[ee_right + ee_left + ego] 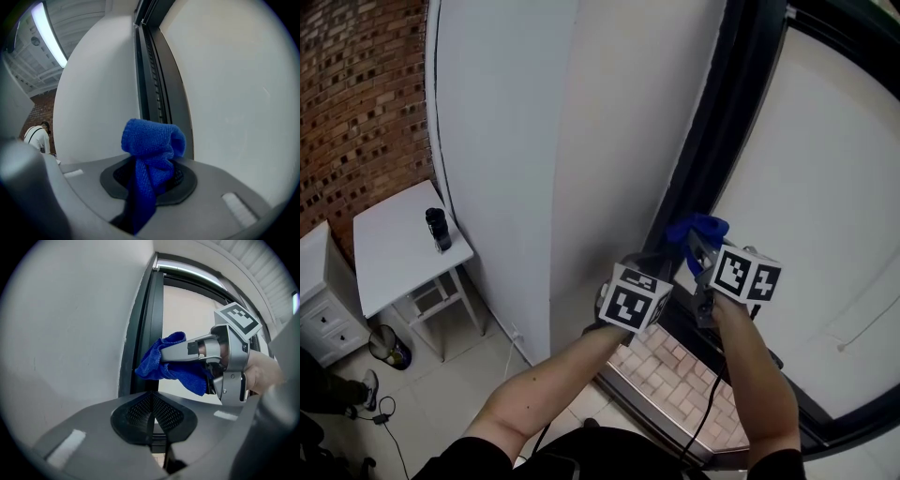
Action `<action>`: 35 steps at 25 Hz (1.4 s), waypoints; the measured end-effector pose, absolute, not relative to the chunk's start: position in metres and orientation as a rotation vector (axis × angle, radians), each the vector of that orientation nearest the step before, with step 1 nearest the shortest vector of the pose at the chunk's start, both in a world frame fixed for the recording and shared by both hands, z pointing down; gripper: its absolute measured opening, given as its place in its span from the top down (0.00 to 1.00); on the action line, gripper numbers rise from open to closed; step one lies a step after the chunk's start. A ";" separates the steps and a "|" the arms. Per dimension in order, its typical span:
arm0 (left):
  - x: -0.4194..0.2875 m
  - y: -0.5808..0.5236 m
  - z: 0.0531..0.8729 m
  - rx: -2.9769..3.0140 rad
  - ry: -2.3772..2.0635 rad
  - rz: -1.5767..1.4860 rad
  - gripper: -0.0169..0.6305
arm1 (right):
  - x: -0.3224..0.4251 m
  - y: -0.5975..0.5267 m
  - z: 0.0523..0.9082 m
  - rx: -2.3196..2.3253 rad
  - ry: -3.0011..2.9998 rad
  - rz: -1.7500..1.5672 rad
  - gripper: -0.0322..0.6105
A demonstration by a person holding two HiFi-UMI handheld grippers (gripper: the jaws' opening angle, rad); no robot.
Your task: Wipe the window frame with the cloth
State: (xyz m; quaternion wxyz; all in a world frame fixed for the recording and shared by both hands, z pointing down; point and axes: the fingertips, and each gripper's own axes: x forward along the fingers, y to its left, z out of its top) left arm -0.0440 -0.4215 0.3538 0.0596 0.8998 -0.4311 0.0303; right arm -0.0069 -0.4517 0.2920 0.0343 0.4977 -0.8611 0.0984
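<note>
Both sets of jaws closed: left gripper [151,417] on nothing, right gripper [152,177] clamping the blue cloth [152,140], held at the dark window frame [157,75]. Risk: the bunched cloth could pull free if dragged hard.

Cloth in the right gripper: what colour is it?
Solid blue. The cloth shows best in the right gripper view.

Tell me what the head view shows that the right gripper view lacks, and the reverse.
Head view only: a dark cylindrical bottle, the pale tiled floor and the person's bare forearms. Right gripper view only: a long ceiling strip light. Both: the blue microfibre cloth clamped in the right hand-held gripper, at the dark metal window frame.
</note>
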 end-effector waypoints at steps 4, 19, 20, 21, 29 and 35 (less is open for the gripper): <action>-0.040 -0.425 0.356 2.730 -1.305 0.085 0.99 | -0.004 -0.456 0.291 1.517 -2.662 0.284 0.81; -0.037 -0.435 0.323 2.744 -1.311 0.029 0.99 | -0.006 -0.454 0.234 1.507 -2.695 0.162 0.81; -0.036 -0.436 0.321 2.749 -1.309 0.028 0.99 | -0.005 -0.454 0.232 1.502 -2.696 0.157 0.81; -0.036 -0.436 0.319 2.753 -1.310 0.027 0.99 | -0.005 -0.455 0.230 1.498 -2.700 0.156 0.81; -0.025 -0.442 0.300 2.772 -1.337 0.038 0.99 | -0.003 -0.457 0.204 1.491 -2.727 0.118 0.81; -0.023 -0.444 0.276 2.797 -1.355 -0.001 0.99 | -0.005 -0.455 0.175 1.484 -2.747 0.062 0.81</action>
